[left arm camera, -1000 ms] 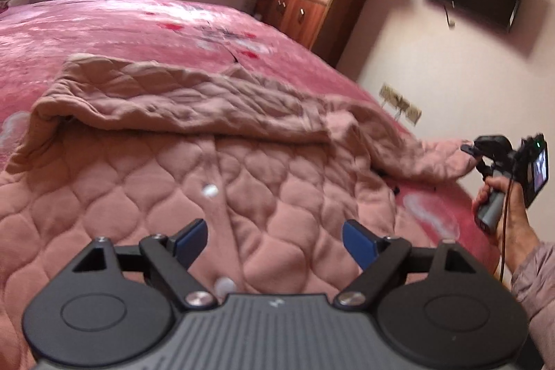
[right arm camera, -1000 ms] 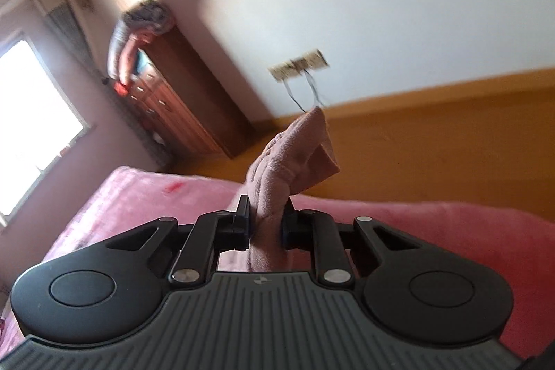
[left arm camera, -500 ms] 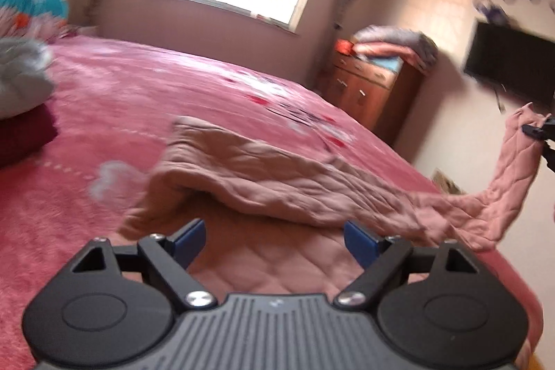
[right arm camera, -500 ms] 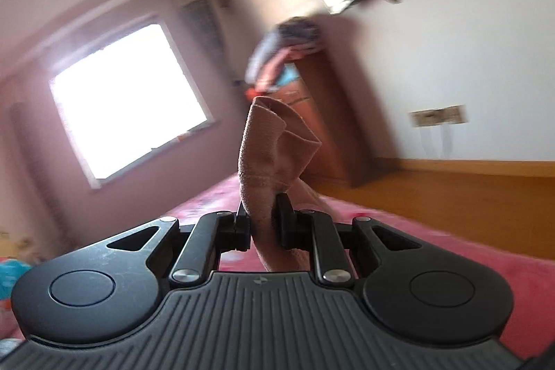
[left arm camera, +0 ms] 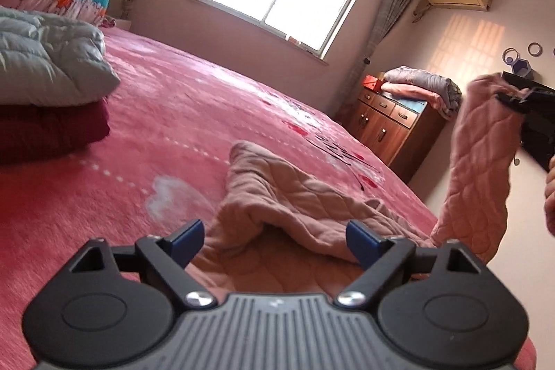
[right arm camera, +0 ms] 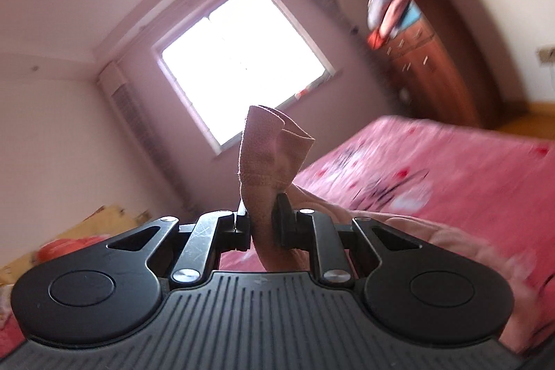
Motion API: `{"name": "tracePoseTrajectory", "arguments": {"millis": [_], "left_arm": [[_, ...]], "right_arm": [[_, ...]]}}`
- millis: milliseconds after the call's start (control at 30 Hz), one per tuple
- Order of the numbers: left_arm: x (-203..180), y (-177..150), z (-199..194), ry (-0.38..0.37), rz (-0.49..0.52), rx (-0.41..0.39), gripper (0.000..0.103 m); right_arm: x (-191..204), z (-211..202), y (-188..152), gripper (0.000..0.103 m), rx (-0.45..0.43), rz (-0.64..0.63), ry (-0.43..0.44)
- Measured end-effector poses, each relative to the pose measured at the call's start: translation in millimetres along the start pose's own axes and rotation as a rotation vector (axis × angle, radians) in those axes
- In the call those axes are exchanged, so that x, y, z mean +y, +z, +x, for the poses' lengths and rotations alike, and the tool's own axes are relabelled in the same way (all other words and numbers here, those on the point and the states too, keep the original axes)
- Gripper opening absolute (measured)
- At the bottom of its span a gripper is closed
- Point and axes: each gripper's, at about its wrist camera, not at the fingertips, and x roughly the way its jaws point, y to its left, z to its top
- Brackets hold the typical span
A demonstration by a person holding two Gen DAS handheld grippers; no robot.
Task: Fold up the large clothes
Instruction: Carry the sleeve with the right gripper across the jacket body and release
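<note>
**Sleeve lifted off the bed**

The right hand-held gripper (right arm camera: 262, 219) is clenched on the cuff of the quilted pink garment (left arm camera: 288, 196), raising it above the bed (left arm camera: 156, 127). The left hand-held gripper (left arm camera: 274, 240) hovers spread wide above the garment, grasping nothing.

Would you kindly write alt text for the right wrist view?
The right gripper is shut on the cuff of a pink quilted garment, held up before a bright window. A pink bed lies beyond.

Dusty-pink quilted garment (left arm camera: 284, 196); red flowered bedspread (left arm camera: 173, 113); blue-padded fingers (left arm camera: 187, 236).
</note>
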Motion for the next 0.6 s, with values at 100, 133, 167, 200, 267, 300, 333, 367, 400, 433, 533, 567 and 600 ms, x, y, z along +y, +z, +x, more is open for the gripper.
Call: {"name": "tracePoseTrajectory", "arguments": {"millis": [100,133,167,200,267,300,333,367,400,433,533,567,600], "left_arm": [[11,4,-2,0.009,-0.035,-0.014,0.089],[14,5,-1,0.014,-0.056,-0.018,0.089],[18,7,-1,0.018,-0.079,-0.021,0.089],[20,9,-2,0.014,-0.099,-0.021,0.089],[24,13,-4,0.010,-0.123,-0.030,0.089],[24,14,-6,0.009,-0.126,-0.040,0.089],[25,16,-7,0.007,-0.127,-0.045,0.089],[26,18,-8,0.006,-0.129,-0.050,0.090],[28,20,-7,0.006,-0.134,-0.053,0.090],[29,21,-8,0.006,-0.142,-0.054,0.090],[35,22,-8,0.005,-0.173,-0.055,0.091],[37,23,-7,0.007,-0.182,-0.053,0.091],[40,23,-7,0.008,-0.191,-0.051,0.091]], "right_arm": [[11,12,-28,0.018,0.075,0.000,0.026],[17,20,-41,0.018,0.106,0.011,0.034],[17,24,-51,0.018,0.135,0.024,0.046],[19,31,-63,0.018,0.166,0.030,0.056],[23,42,-85,0.018,0.216,0.029,0.064],[30,54,-97,0.018,0.245,0.024,0.061],[32,61,-107,0.018,0.274,0.020,0.055],[33,67,-118,0.018,0.302,0.017,0.052],[33,72,-127,0.019,0.328,0.013,0.049],[32,76,-135,0.019,0.349,0.006,0.040],[31,84,-156,0.019,0.392,0.004,0.018],[28,87,-158,0.019,0.398,0.011,0.010],[27,90,-162,0.019,0.402,0.011,0.003]]}}
